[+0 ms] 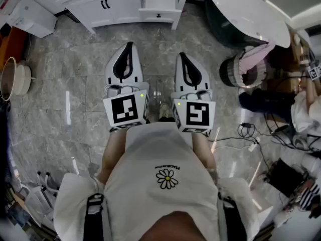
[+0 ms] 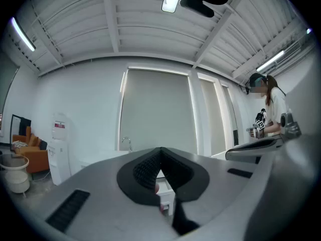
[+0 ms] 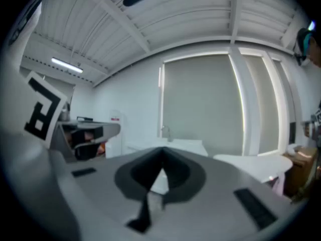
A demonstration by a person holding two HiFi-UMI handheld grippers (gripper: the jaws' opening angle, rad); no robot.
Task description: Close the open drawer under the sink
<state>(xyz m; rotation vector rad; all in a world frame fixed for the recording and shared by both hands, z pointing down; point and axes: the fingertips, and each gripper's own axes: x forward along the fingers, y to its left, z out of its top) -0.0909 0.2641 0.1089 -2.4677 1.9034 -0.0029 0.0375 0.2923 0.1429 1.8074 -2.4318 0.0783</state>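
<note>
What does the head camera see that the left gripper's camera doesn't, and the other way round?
Only the head view: the floor, the daisy shirt and, plainly, the open drawer. Only the left gripper view: the ceiling, a faucet, a window blind. Both: the left gripper, its jaws together.

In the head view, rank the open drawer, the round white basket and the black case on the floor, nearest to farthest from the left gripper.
1. open drawer, just ahead of the left gripper, slightly right.
2. round white basket, at the far left edge.
3. black case, lower right, behind.
</note>
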